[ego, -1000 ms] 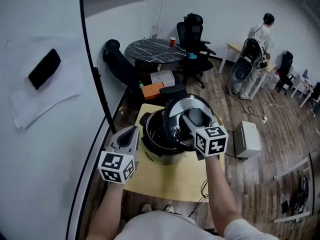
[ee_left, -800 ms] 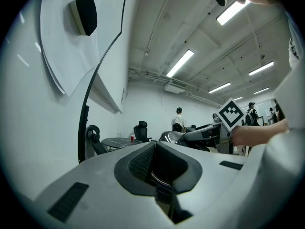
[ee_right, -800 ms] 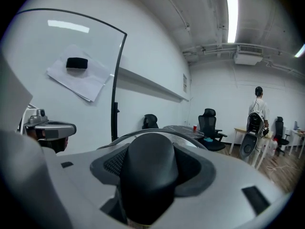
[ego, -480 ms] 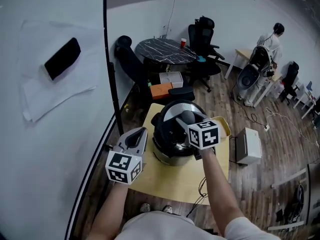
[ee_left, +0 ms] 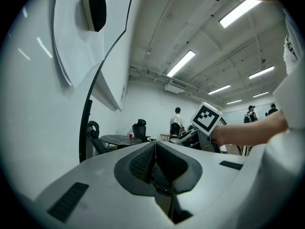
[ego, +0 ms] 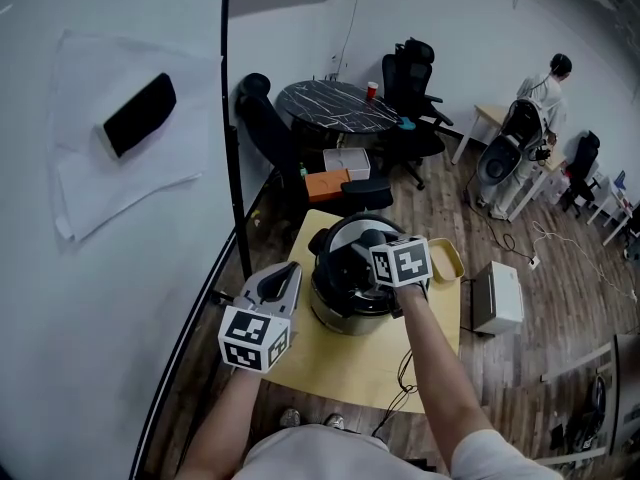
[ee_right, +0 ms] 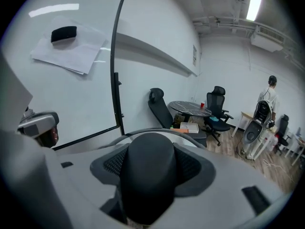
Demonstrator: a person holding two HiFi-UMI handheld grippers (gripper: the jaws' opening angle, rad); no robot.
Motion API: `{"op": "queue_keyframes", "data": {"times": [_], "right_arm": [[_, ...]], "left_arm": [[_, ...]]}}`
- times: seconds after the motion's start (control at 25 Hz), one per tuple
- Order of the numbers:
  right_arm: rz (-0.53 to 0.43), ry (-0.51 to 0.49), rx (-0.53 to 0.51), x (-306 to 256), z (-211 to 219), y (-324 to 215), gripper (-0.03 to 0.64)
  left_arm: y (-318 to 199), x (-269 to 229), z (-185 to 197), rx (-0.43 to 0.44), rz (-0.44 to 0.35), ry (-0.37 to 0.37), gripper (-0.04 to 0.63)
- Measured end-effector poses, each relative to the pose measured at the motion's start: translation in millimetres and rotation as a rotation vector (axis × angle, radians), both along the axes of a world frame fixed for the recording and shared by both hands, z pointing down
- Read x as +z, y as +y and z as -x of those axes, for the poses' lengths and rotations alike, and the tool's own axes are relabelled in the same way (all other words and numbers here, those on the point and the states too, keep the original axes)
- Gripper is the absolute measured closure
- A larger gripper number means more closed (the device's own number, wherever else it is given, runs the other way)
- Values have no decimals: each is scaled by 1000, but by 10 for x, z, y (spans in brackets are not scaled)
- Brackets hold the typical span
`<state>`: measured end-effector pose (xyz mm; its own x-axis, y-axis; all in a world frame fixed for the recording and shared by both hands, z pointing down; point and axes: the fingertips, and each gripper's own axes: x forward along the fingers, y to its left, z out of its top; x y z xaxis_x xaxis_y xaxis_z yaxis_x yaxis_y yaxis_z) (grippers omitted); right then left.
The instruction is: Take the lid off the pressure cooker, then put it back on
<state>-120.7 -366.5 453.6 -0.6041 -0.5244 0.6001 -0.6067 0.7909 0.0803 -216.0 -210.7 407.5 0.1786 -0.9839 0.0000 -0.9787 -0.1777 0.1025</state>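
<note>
Over the yellow surface (ego: 340, 363), the lid (ego: 350, 230), tilted off a second ago, is now settling level onto the pressure cooker (ego: 340, 313), with the right gripper (ego: 365, 263) clamping its fingers (ee_right: 193, 168) on the handle (ee_right: 147, 161) and the left gripper (ego: 283, 276) hanging closed, empty, nearby.

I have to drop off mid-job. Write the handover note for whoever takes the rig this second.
Left gripper: shut, empty, just left of the pressure cooker.
Right gripper: shut on the lid knob.
Lid: back over the pot on the yellow table. A second ago it was tilted clear, so removal is done.
Left to do: confirm it is seated, probably twist to lock, then release.
</note>
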Motion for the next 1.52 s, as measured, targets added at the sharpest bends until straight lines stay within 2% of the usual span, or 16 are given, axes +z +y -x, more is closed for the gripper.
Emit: {"op": "queue_keyframes", "data": {"times": [0.72, 1.16, 1.36, 1.52], "right_arm": [[87, 22, -5, 143, 21, -79, 341], [95, 16, -26, 144, 40, -74, 339], [99, 22, -62, 159, 56, -72, 337], [102, 30, -130, 177, 82, -42, 337]], "left_arm": [[-26, 64, -99, 3, 21, 2, 581], [-118, 73, -187, 10, 28, -3, 581], [-129, 63, -207, 4, 26, -11, 581], [-111, 69, -200, -6, 28, -17, 581]]}}
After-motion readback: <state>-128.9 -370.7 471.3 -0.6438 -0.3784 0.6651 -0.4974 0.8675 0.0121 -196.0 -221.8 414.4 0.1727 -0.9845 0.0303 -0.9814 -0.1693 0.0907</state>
